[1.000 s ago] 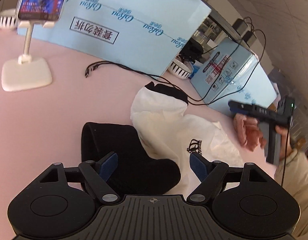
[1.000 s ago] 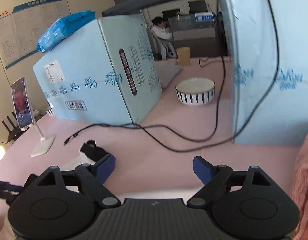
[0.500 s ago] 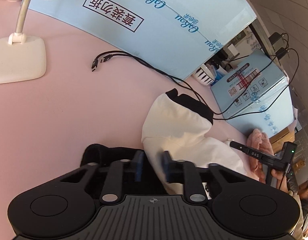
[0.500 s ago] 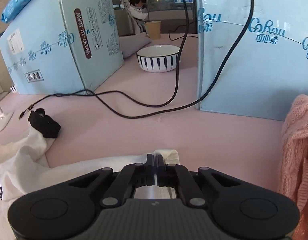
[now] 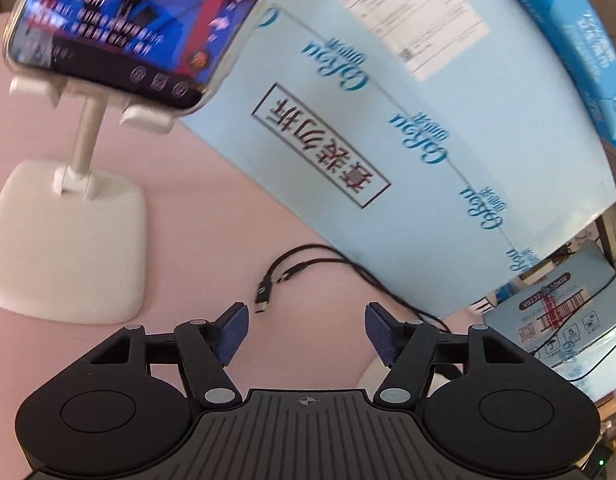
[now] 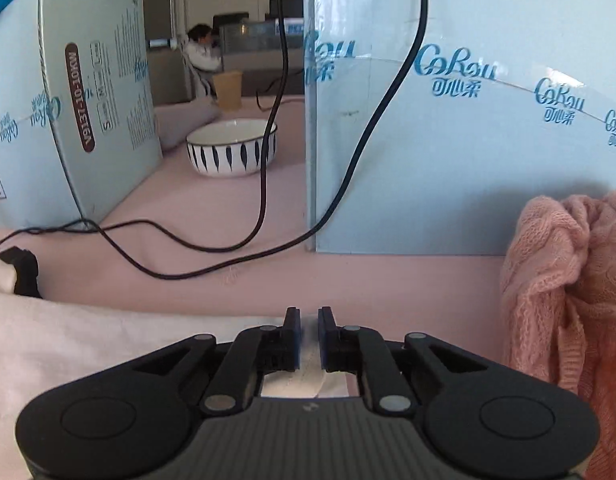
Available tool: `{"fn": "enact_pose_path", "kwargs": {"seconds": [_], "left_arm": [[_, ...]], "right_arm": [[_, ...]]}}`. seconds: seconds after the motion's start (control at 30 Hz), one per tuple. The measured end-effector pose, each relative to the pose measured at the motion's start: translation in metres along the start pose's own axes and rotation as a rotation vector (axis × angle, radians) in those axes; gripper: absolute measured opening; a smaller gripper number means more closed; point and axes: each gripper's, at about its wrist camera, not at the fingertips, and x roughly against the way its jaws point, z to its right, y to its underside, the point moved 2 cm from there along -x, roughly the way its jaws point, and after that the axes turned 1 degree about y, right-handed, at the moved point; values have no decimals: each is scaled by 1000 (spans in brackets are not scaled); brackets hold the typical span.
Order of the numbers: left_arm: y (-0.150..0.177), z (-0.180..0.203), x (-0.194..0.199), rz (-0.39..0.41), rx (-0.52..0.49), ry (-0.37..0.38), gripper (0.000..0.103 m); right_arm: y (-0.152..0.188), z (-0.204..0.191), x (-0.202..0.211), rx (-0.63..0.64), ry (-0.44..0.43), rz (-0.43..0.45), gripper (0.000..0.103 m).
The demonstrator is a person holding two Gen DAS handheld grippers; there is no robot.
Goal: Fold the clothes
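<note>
Under the right gripper (image 6: 309, 322), jaws just parted, white garment (image 6: 88, 344) released; left gripper (image 5: 307, 330) open, empty; pink sweater (image 6: 568, 280) unfolded.

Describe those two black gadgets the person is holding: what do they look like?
Both are matte black. The left gripper has a ribbed body with a small crosshair mark, round discs either side, silver pivot pins, and blue ridged pads on its jaws. The right gripper looks like its twin.
</note>
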Motion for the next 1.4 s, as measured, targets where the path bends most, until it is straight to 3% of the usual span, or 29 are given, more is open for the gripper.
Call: {"fn": "enact_pose_path", "kwargs": {"seconds": [0.03,0.07,0.1,0.2,0.33,0.43,0.6,0.73,0.87,1.03,1.13,1.17,1.2,1.23,1.3,1.33,1.4], "left_arm": [[1,-1,9,12,-14,12,65],[1,0,17,20,-39,20,67],[4,3,34,28,-93,30,70],[23,8,86,14,-247,64,74],[77,7,144,-200,-350,124,79],[118,-4,165,-291,-324,141,79],[142,-26,176,-356,-217,119,79],[146,-31,166,-411,-132,188,79],[145,-25,143,-405,-93,202,80],[138,-26,116,-379,35,254,84],[139,-23,115,-345,29,253,83],[141,-22,116,-319,21,250,80],[143,-21,116,-298,6,239,68],[144,-21,116,-281,-10,225,61],[148,-16,117,-251,-64,153,36],[148,-13,117,-248,-80,131,34],[145,-9,115,-265,-103,141,18]], "right_arm": [[-4,9,14,-65,-46,20,43],[-7,16,28,-115,-84,43,62],[-10,25,47,-161,-137,74,69],[-7,40,108,-149,-295,71,71],[40,46,177,-53,-381,-60,72],[89,52,212,-110,-377,-183,72],[149,68,245,-331,-403,-352,72],[167,70,258,-478,-414,-366,73],[164,56,246,-533,-403,-359,96],[155,41,226,-550,-383,-306,97],[152,32,223,-493,-349,-267,85],[152,29,223,-467,-332,-254,68],[153,27,223,-435,-304,-237,50],[155,26,222,-410,-279,-221,43],[157,27,217,-409,-299,-216,9],[159,28,212,-421,-329,-225,8],[157,27,203,-422,-370,-211,4]]}}
